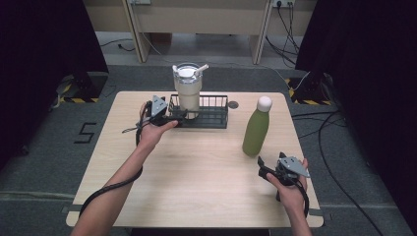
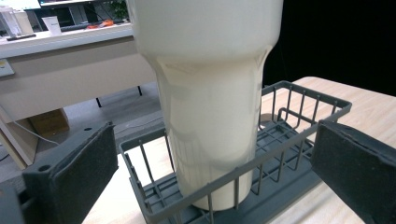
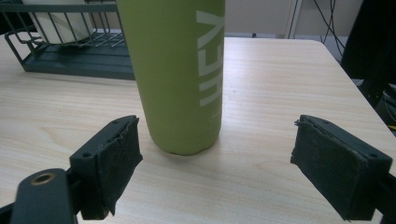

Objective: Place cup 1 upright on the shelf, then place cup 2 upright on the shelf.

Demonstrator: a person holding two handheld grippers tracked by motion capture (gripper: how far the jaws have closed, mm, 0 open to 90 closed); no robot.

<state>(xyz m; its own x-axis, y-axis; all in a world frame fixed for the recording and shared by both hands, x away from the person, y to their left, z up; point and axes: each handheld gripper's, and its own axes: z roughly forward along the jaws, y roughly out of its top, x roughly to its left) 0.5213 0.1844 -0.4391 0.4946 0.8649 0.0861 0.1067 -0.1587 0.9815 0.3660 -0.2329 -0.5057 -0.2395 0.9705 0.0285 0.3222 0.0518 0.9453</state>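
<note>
- Low right in the high view, the right gripper is held with its jaws spread wide and nothing between them; it rests near the table's near right corner.
- Just up and left of it stands the green bottle, upright with its white cap on top, long axis vertical. In the right gripper view the bottle rises at frame centre, ahead of the gap between the two black pads and apart from both.
- The coming move looks to turn on this: the bottle lies straight ahead of the open right jaws, so a forward push should bring the pads to either side of it. The right hand is by far the nearer one.
- Farther up, left of centre, the left gripper sits at the left end of the dark wire rack, its jaws also parted and empty.
- A cream tumbler stands upright inside the rack; in the left gripper view it looms close, between the open jaws and beyond them.
- The table is pale wood, bare in the middle.
- Beyond it lie grey floor, cables and black curtains at both sides.
</note>
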